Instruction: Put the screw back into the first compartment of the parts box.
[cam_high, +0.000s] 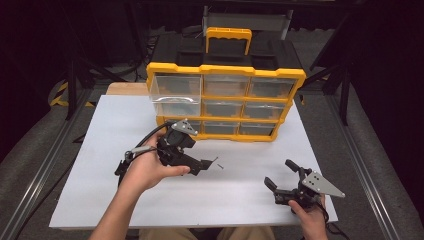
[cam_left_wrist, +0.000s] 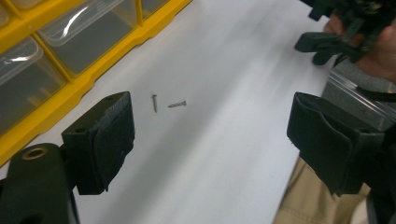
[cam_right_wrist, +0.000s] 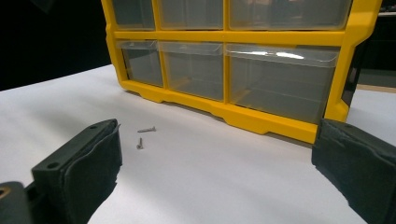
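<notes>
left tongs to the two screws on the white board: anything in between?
Nothing visible. The left tongs stand open, with only bare white board between them and the two screws. The yellow drawer cabinet sits off to the side, clear of that path.

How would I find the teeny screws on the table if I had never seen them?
Start at the big yellow drawer cabinet standing at the back of the white table. Look at the bare white top in front of it, just past the fingers of the left gripper. Two tiny metal screws lie there close together, the only small loose things on the white surface.
</notes>
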